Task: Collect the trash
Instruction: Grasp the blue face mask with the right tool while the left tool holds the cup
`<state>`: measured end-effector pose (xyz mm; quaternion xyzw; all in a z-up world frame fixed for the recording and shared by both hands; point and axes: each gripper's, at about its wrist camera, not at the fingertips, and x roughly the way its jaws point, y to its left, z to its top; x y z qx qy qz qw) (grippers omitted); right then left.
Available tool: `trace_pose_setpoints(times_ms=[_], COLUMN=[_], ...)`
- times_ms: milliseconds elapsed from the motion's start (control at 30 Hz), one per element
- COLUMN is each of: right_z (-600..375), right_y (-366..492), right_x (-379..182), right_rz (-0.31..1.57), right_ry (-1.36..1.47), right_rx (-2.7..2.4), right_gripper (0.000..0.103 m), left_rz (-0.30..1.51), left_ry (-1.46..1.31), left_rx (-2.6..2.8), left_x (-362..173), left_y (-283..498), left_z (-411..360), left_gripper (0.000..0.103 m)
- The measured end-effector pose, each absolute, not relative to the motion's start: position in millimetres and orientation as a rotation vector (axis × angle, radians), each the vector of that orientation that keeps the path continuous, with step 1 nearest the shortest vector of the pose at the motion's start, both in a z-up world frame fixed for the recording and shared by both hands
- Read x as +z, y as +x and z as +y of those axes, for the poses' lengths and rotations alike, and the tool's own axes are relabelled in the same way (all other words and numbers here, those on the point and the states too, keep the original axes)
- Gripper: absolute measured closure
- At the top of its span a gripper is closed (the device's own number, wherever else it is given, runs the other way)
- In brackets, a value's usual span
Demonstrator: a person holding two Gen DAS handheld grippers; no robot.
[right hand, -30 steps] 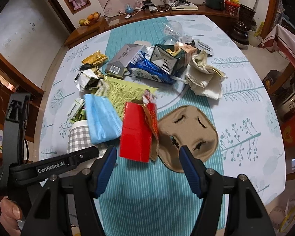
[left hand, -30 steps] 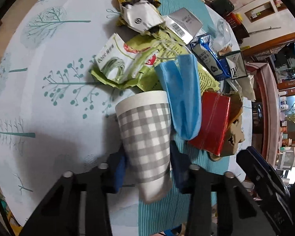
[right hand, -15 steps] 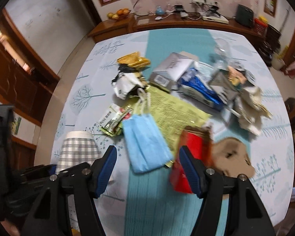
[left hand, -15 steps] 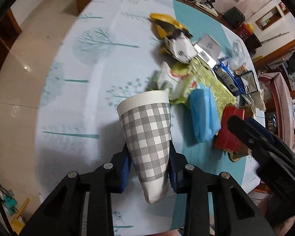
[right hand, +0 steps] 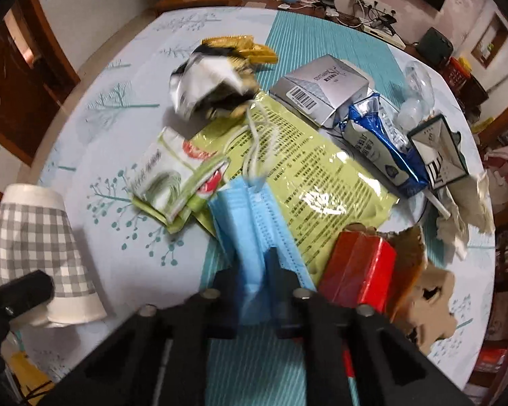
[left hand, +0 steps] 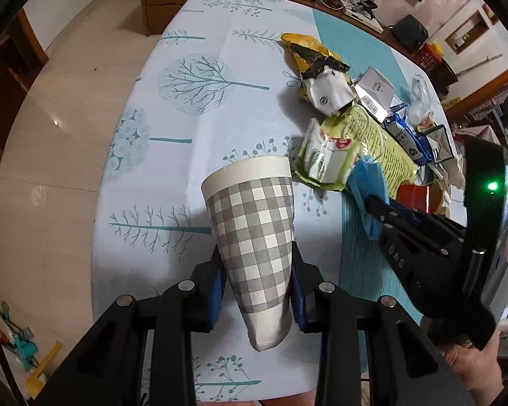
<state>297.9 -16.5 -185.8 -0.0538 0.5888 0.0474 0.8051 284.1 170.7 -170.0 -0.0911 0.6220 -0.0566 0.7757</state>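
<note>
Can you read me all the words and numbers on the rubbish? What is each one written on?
No text here reads clearly.
silver box: a barcode; the small print is blurred.
yellow-green wrapper: rows of tiny print, too small to read.
green-and-white packet: characters blurred.
blue carton: print blurred.
checked cup and blue mask: no writing shows.

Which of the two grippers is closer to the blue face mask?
The right. The right gripper is shut on the blue face mask, pinching its near edge. The left gripper is off to the side, shut on the checked paper cup, apart from the mask.
</note>
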Motion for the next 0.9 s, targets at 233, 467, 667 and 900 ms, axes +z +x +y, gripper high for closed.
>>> trace_pose_setpoints(times_ms=[233,467,667,900], right_z=[-22.1,-31.1,-53.4,-96.6], right_y=[272.0,237.5,193.7,123.9], right_x=[-154.1,-123.6,-94.4,-77.2], right_rz=[1.197,1.152,1.089,1.037], right_ry=[-0.014,0.131,0.203,0.311], right_rx=[0.160,0.201,0.270,0.356], right_gripper=[0.098,0.098,0.099,0.099], left_rz=[1.305,1.257,1.201,1.174], left_ry=[-0.135,-0.115,-0.114,-0.149], left_rx=[-0.134,-0.143,-0.119,-0.089], left_x=[-153.8,-127.1,-101.5,-86.9], left_y=[266.5,234.9,191.0,125.1], left_z=[161.1,146.1,125.1,89.2], left_gripper=[0.072,0.072,0.072,0.071])
